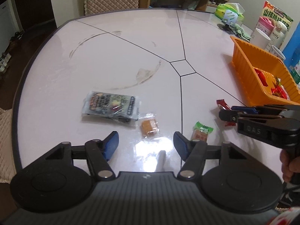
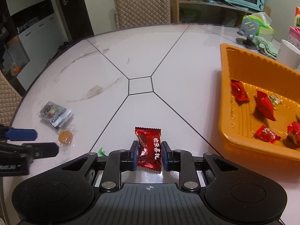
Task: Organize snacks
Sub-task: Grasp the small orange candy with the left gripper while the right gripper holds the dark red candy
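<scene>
My right gripper is shut on a red wrapped candy that lies on the white table; it shows from the side in the left wrist view with the candy in it. An orange basket at the right holds several red candies. My left gripper is open and empty, low over the table. Just ahead of it lie an orange snack in clear wrap, a grey snack packet and a green-topped candy.
At the far right stand a white cup, a pink bottle, a snack box, a tissue pack and a small stand. A quilted chair stands behind the table. Smudges mark the left of the table.
</scene>
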`<state>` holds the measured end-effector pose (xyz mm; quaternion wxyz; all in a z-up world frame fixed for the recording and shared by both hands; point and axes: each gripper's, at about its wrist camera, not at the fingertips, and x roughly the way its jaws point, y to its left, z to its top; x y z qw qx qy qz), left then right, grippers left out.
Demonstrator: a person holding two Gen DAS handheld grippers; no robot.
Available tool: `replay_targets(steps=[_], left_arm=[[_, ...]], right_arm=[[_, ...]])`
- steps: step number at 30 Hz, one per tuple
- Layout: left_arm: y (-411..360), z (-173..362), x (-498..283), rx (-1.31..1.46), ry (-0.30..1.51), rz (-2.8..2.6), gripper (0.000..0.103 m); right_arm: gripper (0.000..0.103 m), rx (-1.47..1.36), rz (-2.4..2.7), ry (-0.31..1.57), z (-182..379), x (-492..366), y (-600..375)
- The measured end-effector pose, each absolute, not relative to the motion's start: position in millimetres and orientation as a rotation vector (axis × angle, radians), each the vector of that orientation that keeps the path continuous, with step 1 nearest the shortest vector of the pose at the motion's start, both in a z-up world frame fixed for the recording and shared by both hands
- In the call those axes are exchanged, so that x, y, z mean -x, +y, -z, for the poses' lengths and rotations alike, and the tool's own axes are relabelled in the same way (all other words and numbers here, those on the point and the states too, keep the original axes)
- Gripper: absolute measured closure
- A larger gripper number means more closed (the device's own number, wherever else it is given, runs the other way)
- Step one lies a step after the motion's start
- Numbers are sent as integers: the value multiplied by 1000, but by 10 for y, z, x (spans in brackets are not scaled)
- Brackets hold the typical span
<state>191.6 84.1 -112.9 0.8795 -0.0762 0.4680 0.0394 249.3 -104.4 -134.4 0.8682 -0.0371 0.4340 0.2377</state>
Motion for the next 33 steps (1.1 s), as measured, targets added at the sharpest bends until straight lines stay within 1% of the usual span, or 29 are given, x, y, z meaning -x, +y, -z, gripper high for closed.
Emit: replay_targets(steps=[5, 7, 11, 13, 15, 25, 33], left_arm=[[845, 1238, -2019, 178, 981, -96, 57], [854, 1272, -2050, 190, 982, -105, 64], [843, 1308, -2095, 190, 984, -110, 72], [816, 1318, -2111, 185, 983, -105, 79], [782, 1334, -2123, 169, 982, -109, 82], [697, 1320, -2000, 131, 982, -92, 83], [620, 1173, -1776, 134, 976, -87, 84]], right_arm=[[78, 51, -479, 909, 1298, -2443, -1172], [78, 45, -471, 911, 1287, -2422, -1222], [78, 33, -453, 916, 1272, -2381, -1326], [78, 27, -445, 918, 1268, -2362, -1375], [78, 20, -438, 920, 1258, -2343, -1421], [78, 2, -428, 914, 1194, -2219, -1599], [78, -20, -437, 906, 1133, -2088, -1761]])
